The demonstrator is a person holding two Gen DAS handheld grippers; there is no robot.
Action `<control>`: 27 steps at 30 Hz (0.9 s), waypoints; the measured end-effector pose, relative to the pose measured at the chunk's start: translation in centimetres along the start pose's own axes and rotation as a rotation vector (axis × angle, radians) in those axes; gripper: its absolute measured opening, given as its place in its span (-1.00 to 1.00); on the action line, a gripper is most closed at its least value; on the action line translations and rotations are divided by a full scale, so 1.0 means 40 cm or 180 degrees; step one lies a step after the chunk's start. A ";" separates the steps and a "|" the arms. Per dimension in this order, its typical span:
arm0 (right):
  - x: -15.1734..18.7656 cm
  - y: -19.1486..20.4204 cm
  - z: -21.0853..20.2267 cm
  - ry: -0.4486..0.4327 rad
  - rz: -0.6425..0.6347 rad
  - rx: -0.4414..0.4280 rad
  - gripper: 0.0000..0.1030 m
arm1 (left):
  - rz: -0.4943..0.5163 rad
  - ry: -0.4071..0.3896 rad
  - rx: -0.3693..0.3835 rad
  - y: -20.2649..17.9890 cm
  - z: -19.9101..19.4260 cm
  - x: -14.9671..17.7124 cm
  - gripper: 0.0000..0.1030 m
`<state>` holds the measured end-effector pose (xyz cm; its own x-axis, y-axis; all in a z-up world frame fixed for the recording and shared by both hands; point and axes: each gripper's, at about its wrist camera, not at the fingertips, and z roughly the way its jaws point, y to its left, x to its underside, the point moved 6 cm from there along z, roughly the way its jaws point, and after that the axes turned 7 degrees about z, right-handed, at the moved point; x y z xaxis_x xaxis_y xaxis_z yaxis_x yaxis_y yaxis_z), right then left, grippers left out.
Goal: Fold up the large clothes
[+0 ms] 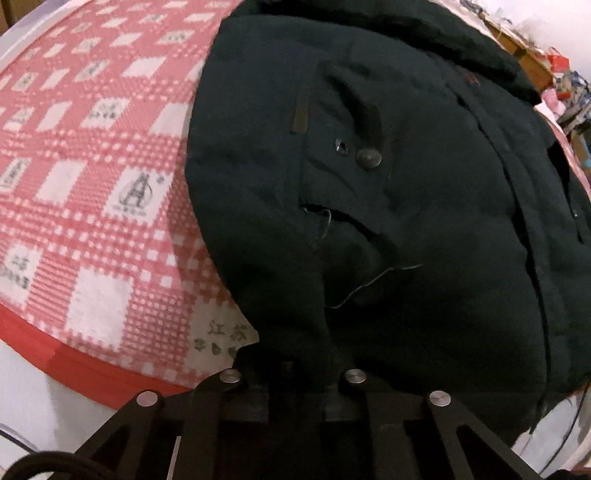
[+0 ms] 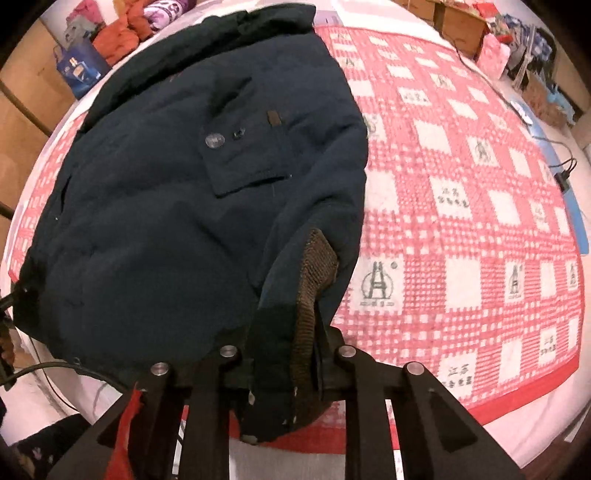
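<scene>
A dark navy padded winter jacket lay spread across a red-and-white checked terry bedspread, filling the centre and right of the left wrist view and the left half of the right wrist view. The left gripper, at the bottom centre of its frame, was closed on a dark fold of the jacket's edge. The right gripper was clamped on the sleeve end, where a brown ribbed knit cuff stood up between its jaws. The jacket looked bulky, soft and fairly heavy; its filling would probably spring back and resist sharp creases, so hems, cuffs and seams seemed the firmest places to take hold. A flap pocket with a round metal snap button sat at the centre left of the right wrist view. The bedspread covered a white mattress. Cardboard boxes and piled coloured clothes lined the top of that frame.
</scene>
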<state>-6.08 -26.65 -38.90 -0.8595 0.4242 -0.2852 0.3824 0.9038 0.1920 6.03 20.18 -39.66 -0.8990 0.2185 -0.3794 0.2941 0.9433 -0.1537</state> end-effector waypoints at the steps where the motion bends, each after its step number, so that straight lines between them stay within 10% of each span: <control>1: -0.005 -0.003 -0.016 -0.0038 -0.0034 0.0006 -0.60 | 0.0026 -0.0017 -0.0015 -0.002 -0.010 -0.003 -0.78; 16: -0.103 0.006 -0.218 -0.0473 -0.0004 -0.0256 -0.64 | 0.0081 -0.0402 0.0073 -0.050 -0.194 -0.165 -0.80; 27: -0.369 0.054 -0.429 -0.0981 0.0299 -0.0923 -0.66 | 0.0159 -0.0931 0.0209 -0.048 -0.325 -0.485 -0.79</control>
<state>1.64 -31.91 -18.16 -0.6673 0.5404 -0.5125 0.3051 0.8261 0.4739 18.70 17.37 -20.15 -0.7542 0.1739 -0.6332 0.3644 0.9130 -0.1832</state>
